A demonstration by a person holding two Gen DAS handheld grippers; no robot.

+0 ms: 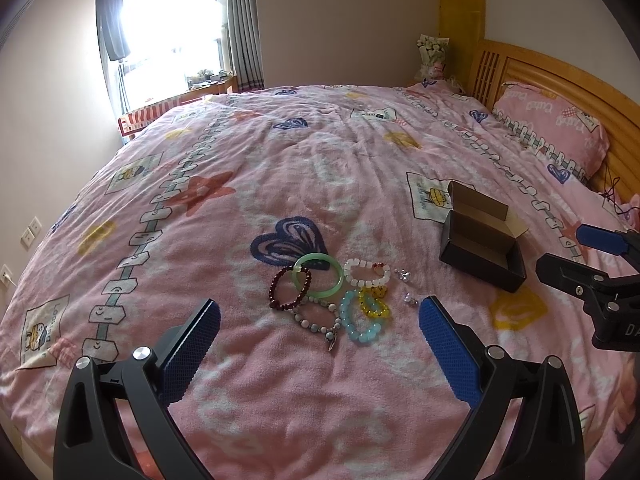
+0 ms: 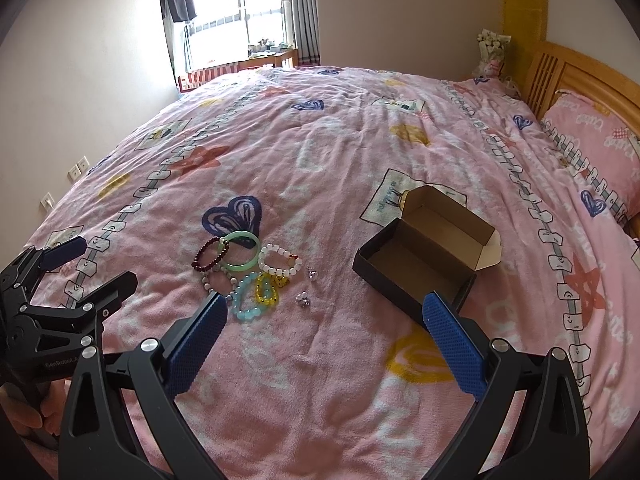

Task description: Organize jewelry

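Observation:
Several bracelets lie in a cluster on the pink bedspread: a green jade bangle, a dark red bead bracelet, a white bead bracelet, a light blue one, a yellow one and a grey one. Small silver earrings lie beside them. An open black cardboard box stands to their right, empty. My left gripper is open above the bed, just short of the cluster. My right gripper is open, between cluster and box.
The bed has a wooden headboard and a pink pillow at the right. A window and a small table stand beyond the far end. A wall runs along the left side. The right gripper shows at the right edge of the left wrist view.

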